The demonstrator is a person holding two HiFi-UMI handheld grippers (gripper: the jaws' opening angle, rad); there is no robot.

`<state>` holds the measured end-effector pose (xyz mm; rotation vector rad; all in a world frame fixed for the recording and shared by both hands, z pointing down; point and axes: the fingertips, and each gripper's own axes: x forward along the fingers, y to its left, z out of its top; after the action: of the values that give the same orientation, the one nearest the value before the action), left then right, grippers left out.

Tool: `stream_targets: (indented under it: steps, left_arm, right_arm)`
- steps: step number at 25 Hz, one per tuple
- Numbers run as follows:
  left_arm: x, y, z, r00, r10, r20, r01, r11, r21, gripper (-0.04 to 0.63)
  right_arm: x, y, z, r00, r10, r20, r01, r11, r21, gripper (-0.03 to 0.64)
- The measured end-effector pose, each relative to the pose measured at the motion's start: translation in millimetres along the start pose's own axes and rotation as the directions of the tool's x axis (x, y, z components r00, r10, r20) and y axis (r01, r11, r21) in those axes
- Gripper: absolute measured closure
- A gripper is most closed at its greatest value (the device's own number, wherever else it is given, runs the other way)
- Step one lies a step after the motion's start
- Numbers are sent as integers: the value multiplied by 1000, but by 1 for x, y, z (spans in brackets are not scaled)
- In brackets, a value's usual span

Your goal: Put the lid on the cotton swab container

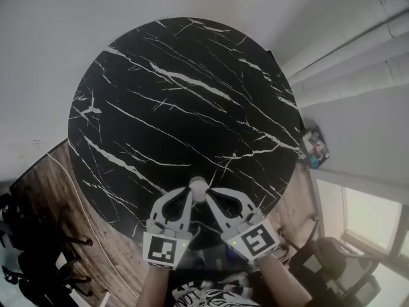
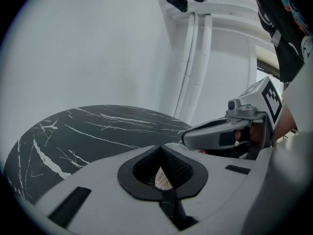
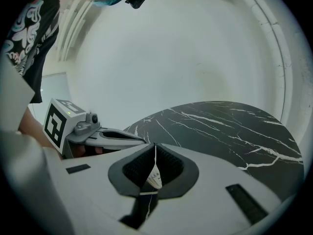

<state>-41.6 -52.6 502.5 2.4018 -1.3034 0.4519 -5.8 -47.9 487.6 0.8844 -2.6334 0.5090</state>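
Over the near edge of the black marble table [image 1: 185,101], my two grippers meet tip to tip around a small white round thing, the cotton swab container [image 1: 198,187]. My left gripper [image 1: 190,190] has its jaws shut, and a cream ribbed piece of the container [image 2: 162,178] shows in the notch between the pads. My right gripper [image 1: 208,193] is also shut, on a thin white piece with print, apparently the lid [image 3: 154,180]. I cannot tell whether the lid sits on the container. Each gripper view shows the other gripper close beside it: the right gripper [image 2: 215,136] and the left gripper [image 3: 115,137].
The table top [image 2: 93,131] carries nothing else. White walls and pipes [image 1: 358,56] stand behind and to the right. A small coloured box [image 1: 315,147] lies on the floor at the table's right. Wooden floor [image 1: 45,190] and dark chair legs are at the lower left.
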Motion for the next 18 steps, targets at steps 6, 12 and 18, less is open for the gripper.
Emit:
stream_targets:
  steps: [6,12,18]
  left_arm:
    - [1,0,0,1000,3,-2,-3,1000,-3,583]
    - [2,-1,0,1000,0,-5,0,1000,1,583]
    - [2,0,0,1000,0,-7,0,1000,3,583]
  right_arm:
    - [0,-2,-3,1000,3,-13,-3,1000,0,598]
    - [1,-3,-5,1000,2,-13,-2,1000,7,598]
    - [2,-3,-8,1000,5,-26,-5,1000,10,598]
